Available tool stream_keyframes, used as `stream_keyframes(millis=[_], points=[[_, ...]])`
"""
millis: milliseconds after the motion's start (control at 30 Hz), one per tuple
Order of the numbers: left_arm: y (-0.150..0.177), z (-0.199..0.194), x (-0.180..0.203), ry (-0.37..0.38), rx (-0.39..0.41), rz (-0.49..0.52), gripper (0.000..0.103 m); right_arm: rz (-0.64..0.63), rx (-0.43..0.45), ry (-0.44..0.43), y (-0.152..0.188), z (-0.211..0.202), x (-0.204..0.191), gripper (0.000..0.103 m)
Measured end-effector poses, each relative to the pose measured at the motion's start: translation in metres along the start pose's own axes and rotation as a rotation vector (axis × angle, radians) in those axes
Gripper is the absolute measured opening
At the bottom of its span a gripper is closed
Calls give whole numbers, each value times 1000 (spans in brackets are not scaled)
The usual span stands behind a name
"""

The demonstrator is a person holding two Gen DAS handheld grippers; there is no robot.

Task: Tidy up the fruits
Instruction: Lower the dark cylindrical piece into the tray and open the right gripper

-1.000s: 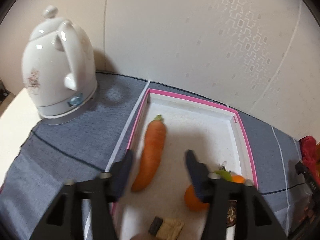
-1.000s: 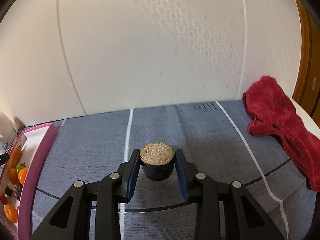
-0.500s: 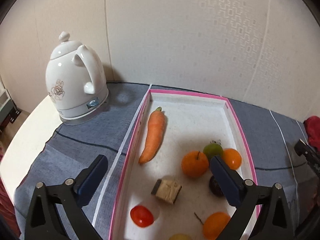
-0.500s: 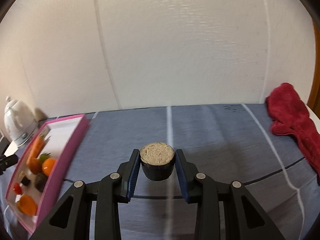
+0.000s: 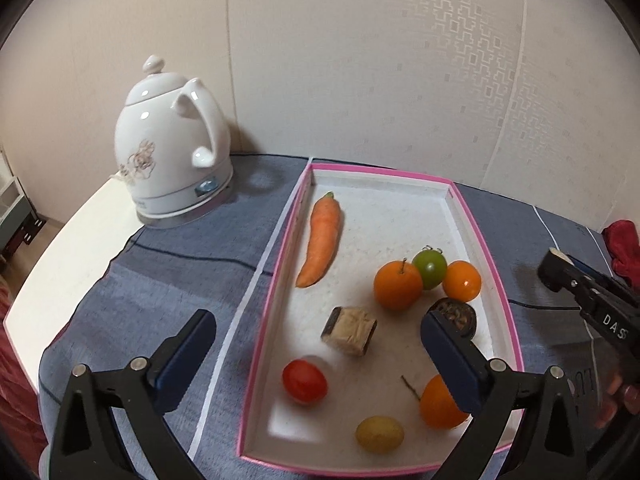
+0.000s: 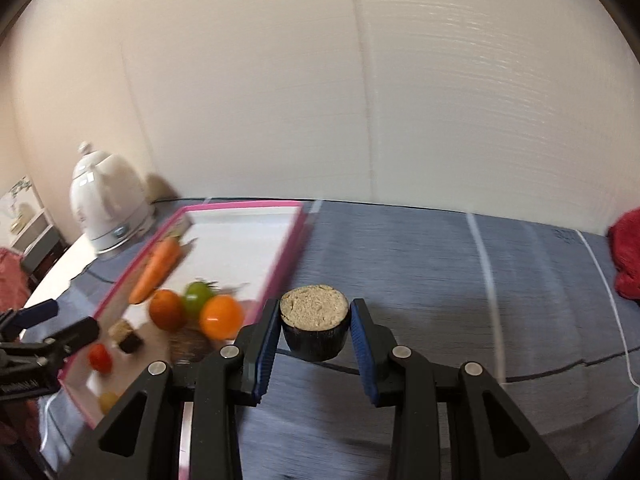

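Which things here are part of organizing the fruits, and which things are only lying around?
Part of the job:
- pink-rimmed tray
- carrot
- oranges
- green fruit
- red tomato
- dark round piece, held in the right gripper
- left gripper, open

Only lying around:
- white kettle
- red cloth

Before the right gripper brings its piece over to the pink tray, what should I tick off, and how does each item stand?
1. Right gripper firmly shut on the dark-skinned cut piece: ok.
2. Left gripper open and empty: ok.
3. Left gripper out of the drop path: not ok, it hangs over the pink tray.
4. Bare floor free in the tray beyond the carrot: ok.
5. Right wrist view sharp enough to aim: not ok, blurred.
6. Kettle outside the tray: ok.
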State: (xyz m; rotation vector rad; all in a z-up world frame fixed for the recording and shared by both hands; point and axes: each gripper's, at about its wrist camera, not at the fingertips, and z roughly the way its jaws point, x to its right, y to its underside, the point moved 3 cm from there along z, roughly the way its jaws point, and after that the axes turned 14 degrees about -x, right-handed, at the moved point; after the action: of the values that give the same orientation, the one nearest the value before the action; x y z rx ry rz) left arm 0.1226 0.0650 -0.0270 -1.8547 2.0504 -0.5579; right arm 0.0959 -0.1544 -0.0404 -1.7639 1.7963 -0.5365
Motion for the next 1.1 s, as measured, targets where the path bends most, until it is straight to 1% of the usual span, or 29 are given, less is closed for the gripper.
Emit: stream_keyframes(millis=[100, 200, 233, 367, 433, 467, 567, 700, 800, 900, 1100], points=[[4, 1, -4, -7, -13, -7, 103, -43, -3, -21, -6, 3, -21, 35], [9, -1, -7, -30, -11, -9, 103, -69, -8, -47, -11, 4, -39, 35], [10, -3, -8, -43, -6, -9, 103, -82, -10, -52, -14, 6, -46, 35], [17, -12, -12, -45, 32, -1, 103, -126, -20, -54, -21, 9, -63, 35], [21, -16, -15, -78, 45, -14, 103, -143, -28, -59, -24, 12, -70, 35], [23, -17, -16, -96, 51, -16, 103, -145, -34, -61, -26, 15, -72, 35], [28, -19, -21, -115, 43, -24, 103, -139, -64, -62, -31, 25, -76, 35], [34, -19, -26, -149, 30, -48, 103, -124, -110, -32, -40, 44, -76, 35], [36, -18, -29, -143, 9, -62, 103, -95, -140, -25, -49, 58, -72, 35], [39, -18, -32, -129, -1, -81, 103, -105, -152, 6, -57, 69, -71, 35], [43, -17, -37, -132, -18, -103, 103, -113, -189, 12, -71, 92, -72, 35]])
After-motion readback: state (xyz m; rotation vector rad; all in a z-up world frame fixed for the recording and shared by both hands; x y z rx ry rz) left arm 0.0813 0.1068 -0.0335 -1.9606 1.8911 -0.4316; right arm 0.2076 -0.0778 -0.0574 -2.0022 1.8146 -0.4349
